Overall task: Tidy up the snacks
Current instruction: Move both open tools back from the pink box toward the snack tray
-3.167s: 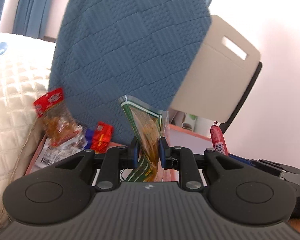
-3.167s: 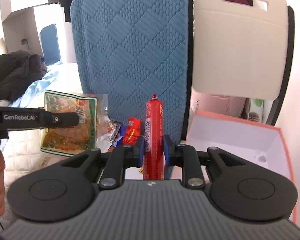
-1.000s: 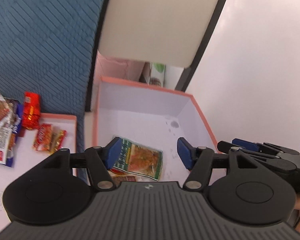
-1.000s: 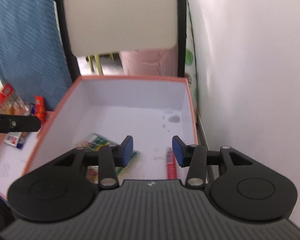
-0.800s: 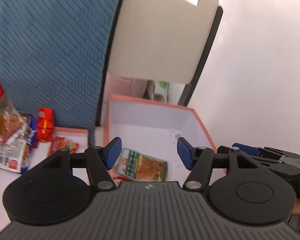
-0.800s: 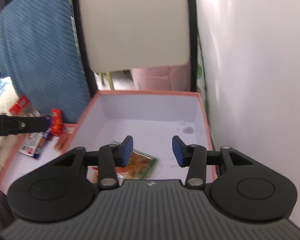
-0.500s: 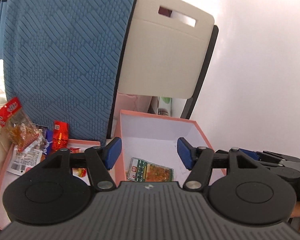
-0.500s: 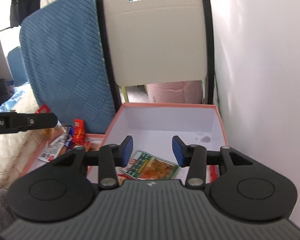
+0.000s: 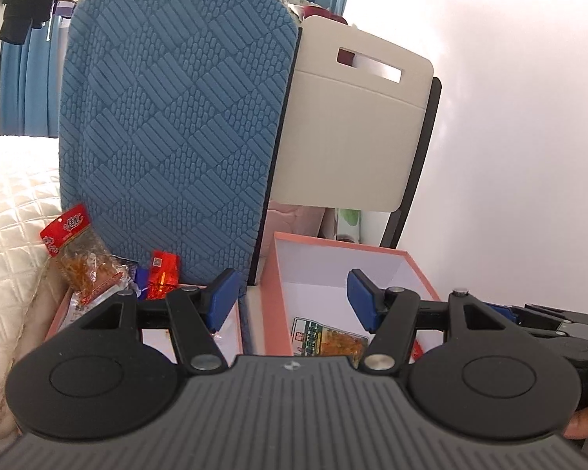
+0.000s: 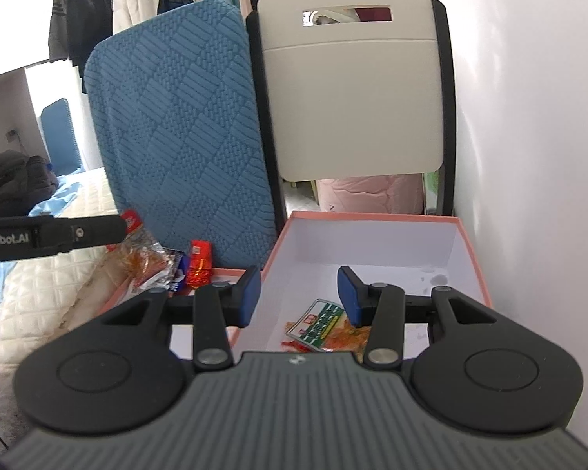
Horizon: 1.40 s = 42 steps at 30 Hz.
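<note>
A green-labelled snack packet [image 9: 327,338] lies flat on the white floor of the pink-rimmed box [image 9: 341,243], low in the frame just right of centre in the left wrist view; the right wrist view shows the same packet [image 10: 322,329] with a small red wrapper beside it on the box floor. The left gripper [image 9: 292,297] stands with its blue pads spread and nothing between them. The right gripper [image 10: 298,293] likewise has its pads apart and grips nothing. At the lower left of both views a shallower pink tray [image 9: 55,319] adjoins the box; a clear bag with a red header [image 9: 83,252] and a red foil packet [image 9: 162,271] sit at its far end, leaning against a blue textured cushion [image 9: 172,129]. The cushion stands upright in the centre-left of the frame. To its right is a cream chair back [image 9: 352,133] with a slot handle and a dark frame. A white wall [image 9: 529,117] fills the right side. A quilted cream bedcover [image 9: 11,203] occupies the left edge. Clothes [image 10: 98,0] hang across the upper left of the right wrist view.
</note>
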Available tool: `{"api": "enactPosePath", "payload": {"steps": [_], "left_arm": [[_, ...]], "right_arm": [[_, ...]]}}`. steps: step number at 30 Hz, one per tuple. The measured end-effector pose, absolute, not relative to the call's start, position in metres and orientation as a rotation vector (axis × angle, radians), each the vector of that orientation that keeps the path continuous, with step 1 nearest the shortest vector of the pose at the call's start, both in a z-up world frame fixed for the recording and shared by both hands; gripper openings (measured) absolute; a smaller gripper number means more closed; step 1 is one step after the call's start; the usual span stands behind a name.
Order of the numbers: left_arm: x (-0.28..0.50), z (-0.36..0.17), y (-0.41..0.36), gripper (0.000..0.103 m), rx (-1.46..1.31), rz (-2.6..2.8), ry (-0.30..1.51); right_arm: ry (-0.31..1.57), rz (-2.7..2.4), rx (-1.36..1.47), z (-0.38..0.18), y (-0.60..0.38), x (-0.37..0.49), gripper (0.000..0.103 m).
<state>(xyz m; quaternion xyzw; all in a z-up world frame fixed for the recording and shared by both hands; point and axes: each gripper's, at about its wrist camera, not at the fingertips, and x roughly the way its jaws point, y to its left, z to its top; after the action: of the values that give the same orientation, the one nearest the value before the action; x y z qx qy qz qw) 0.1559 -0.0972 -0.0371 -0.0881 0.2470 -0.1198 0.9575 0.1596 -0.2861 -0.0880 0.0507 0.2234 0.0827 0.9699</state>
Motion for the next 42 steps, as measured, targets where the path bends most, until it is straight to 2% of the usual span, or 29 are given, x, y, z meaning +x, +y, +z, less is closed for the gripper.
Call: {"api": "enactPosePath", "payload": {"steps": [17, 42], "left_arm": [[0.135, -0.061, -0.046, 0.067, -0.251, -0.200, 0.506], [0.118, -0.112, 0.023, 0.067, -0.353, -0.112, 0.590]], "right_arm": [[0.474, 0.225, 0.089, -0.110, -0.235, 0.137, 0.046], [0.618, 0.280, 0.118, -0.157, -0.169, 0.122, 0.046]]}}
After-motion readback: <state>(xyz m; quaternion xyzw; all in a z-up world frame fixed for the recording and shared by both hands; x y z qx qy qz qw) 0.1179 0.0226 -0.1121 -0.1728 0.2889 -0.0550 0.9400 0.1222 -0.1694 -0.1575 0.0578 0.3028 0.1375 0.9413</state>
